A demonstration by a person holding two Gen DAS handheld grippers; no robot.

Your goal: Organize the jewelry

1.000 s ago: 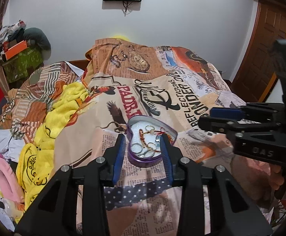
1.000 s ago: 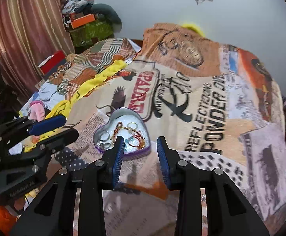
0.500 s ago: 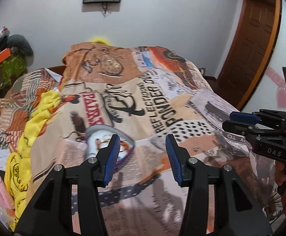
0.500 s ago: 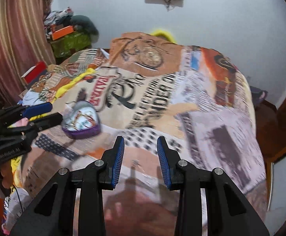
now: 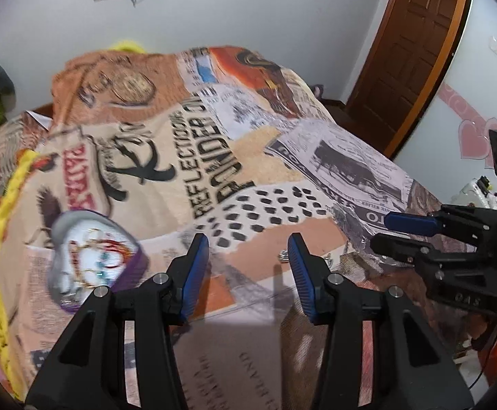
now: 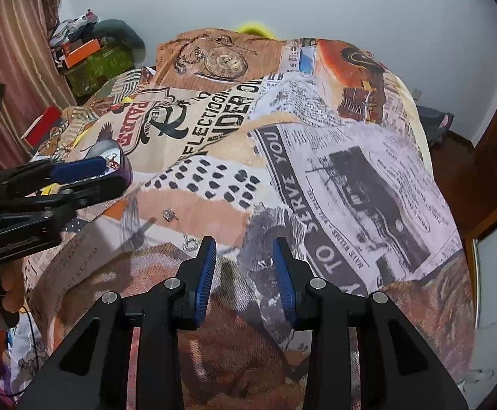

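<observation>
From the left wrist, the left hand-held gripper [image 5: 248, 244] hangs wide open and empty over the bed's blanket [image 5: 255, 136]; the heart-shaped tin [image 5: 91, 256] of jewelry lies to its left, blurred.

From the right wrist, the right hand-held gripper [image 6: 244, 248] is open and empty, with two small earrings [image 6: 169, 214] on the blanket just ahead-left.

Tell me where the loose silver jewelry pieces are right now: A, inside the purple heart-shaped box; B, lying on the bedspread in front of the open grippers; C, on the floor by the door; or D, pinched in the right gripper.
B: two small silver pieces lie bare on the bedspread, ahead of the open, empty right gripper and apart from the purple heart-shaped box.
</observation>
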